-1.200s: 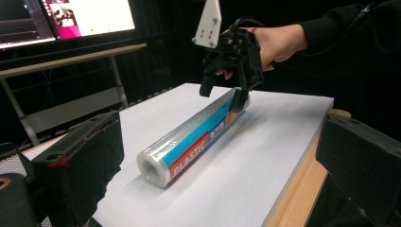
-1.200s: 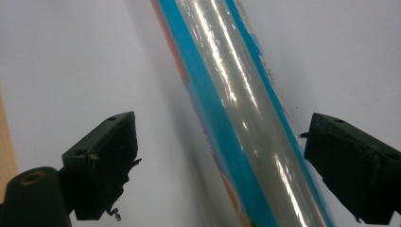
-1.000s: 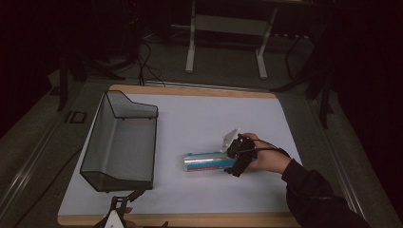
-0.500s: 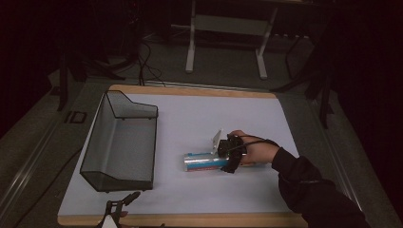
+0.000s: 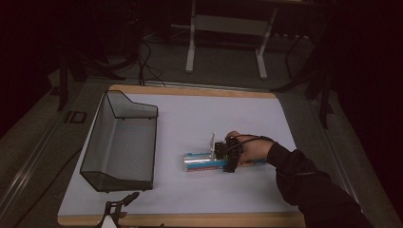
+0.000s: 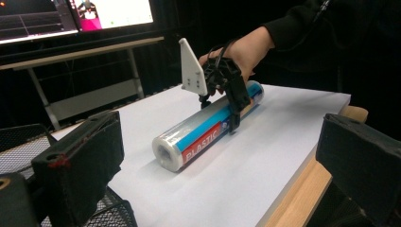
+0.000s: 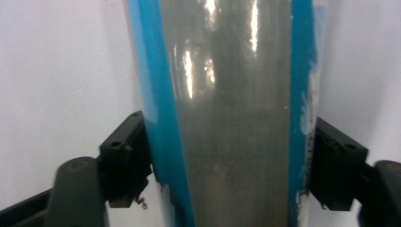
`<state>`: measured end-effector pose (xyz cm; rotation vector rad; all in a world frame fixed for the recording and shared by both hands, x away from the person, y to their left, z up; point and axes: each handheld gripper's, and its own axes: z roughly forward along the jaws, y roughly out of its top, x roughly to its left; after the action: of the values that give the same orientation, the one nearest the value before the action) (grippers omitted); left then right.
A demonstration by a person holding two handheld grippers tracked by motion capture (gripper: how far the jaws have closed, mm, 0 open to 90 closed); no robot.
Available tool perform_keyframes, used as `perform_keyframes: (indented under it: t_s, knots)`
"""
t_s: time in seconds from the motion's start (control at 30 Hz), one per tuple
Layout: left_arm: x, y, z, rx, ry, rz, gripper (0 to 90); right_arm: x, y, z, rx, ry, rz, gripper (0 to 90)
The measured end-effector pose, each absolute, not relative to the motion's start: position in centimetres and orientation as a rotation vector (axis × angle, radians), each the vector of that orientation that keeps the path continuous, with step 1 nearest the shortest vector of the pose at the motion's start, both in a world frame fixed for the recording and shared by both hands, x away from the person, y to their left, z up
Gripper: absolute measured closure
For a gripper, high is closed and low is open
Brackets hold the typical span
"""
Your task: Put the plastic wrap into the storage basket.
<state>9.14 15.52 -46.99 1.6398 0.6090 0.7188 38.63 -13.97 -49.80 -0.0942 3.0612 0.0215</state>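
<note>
The right claw (image 5: pixel 227 160) has just been closing and now clamps the glossy blue-labelled cylindrical roll of plastic wrap (image 5: pixel 205 162), lying on the smooth white counter (image 5: pixel 190 118). The left claw (image 5: pixel 119 205) hangs released near the black wire-mesh basket (image 5: pixel 121 142).

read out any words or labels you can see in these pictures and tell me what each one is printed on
"PLASTIC": white capitals on the red band of the clear, blue-striped roll of plastic wrap lying on the white table, left gripper view.
Glowing monitor screens behind the table: whatever they show is too small and blurred to read.
High view and right gripper view: nothing readable on the roll's label or on the black wire-mesh basket.
</note>
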Motion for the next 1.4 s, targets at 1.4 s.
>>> perform_keyframes:
  t_s: [1.4]
  knots:
    - [9.2, 15.4, -47.0, 1.646, 0.588, 0.720, 2.6, 38.0, -13.5, -50.1, -0.064, 2.999, -0.046, 31.5]
